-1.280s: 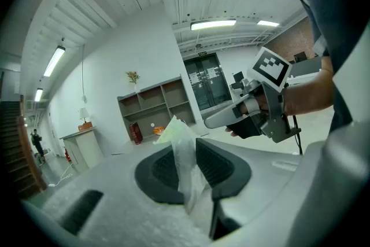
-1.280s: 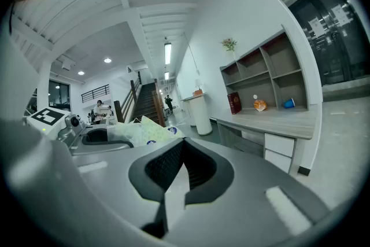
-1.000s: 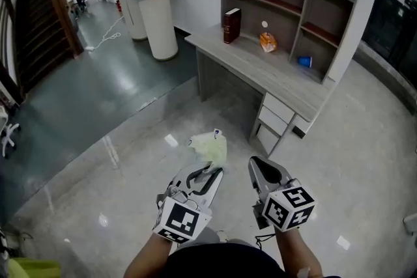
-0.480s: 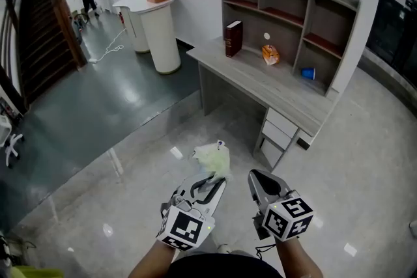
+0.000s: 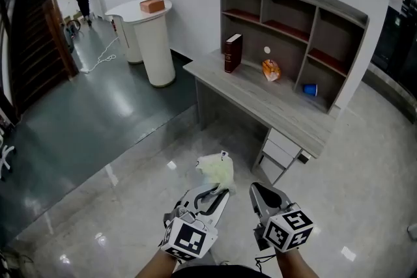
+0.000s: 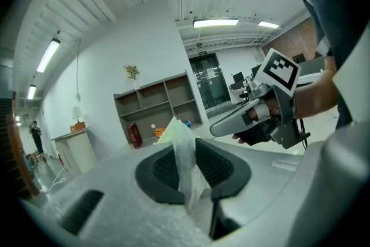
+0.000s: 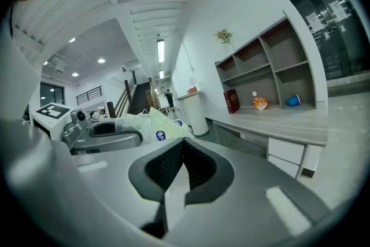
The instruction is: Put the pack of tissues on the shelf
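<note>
Pale green tissue pack (image 5: 217, 170), pinched aloft, grey shelf (image 5: 312, 36) ahead

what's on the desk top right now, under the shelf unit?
On the desk: an upright dark red book, an orange packet, a blue cup, all at the shelf unit's bottom bays. Drawers are closed, contents hidden.

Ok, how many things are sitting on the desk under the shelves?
3: a dark red book standing at the left, an orange bag in the middle, a blue cup at the right. A small white spot above the bag is unclear.
</note>
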A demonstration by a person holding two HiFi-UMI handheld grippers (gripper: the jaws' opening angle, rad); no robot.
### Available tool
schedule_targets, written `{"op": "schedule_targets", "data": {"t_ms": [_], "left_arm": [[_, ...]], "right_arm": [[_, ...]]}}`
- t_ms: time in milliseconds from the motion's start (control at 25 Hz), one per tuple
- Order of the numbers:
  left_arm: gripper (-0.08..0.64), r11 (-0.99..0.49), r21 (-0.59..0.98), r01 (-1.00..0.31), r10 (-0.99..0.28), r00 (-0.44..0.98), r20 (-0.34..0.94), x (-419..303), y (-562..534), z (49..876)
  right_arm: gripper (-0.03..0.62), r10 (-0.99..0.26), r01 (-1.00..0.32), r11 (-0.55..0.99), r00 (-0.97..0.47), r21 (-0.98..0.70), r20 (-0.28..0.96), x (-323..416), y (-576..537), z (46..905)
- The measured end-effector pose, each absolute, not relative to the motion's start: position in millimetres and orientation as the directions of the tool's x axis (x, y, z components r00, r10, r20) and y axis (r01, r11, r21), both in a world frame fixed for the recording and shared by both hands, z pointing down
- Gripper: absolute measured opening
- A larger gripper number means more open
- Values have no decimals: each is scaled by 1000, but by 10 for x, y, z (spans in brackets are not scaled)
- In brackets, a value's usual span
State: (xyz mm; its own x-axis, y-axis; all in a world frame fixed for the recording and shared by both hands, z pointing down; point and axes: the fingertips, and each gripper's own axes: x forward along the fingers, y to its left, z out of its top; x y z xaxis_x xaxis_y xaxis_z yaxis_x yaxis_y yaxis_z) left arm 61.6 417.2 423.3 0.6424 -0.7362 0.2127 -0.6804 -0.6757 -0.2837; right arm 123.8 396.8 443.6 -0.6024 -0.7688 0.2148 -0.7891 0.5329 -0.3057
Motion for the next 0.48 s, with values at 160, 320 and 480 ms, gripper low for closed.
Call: {"op": "schedule_targets", "data": {"t_ms": [160,320,480], "left_arm": [[58,-690,-279,-668,-722,661,204,444,3883,4169],[57,-705,-282,-651,-707,677,204,256,3591,4142],[57,-714,-292,-636,-696,690,197,79,3315,4119]], "right_arm": [[0,-781,-803,516,-584,-299,220,1063,3655,4399],[0,-793,-814,501,-568,-296,222,867,3357,4359],[0,-800,-821,494,-558,-287,221,675,3084,4345]]}}
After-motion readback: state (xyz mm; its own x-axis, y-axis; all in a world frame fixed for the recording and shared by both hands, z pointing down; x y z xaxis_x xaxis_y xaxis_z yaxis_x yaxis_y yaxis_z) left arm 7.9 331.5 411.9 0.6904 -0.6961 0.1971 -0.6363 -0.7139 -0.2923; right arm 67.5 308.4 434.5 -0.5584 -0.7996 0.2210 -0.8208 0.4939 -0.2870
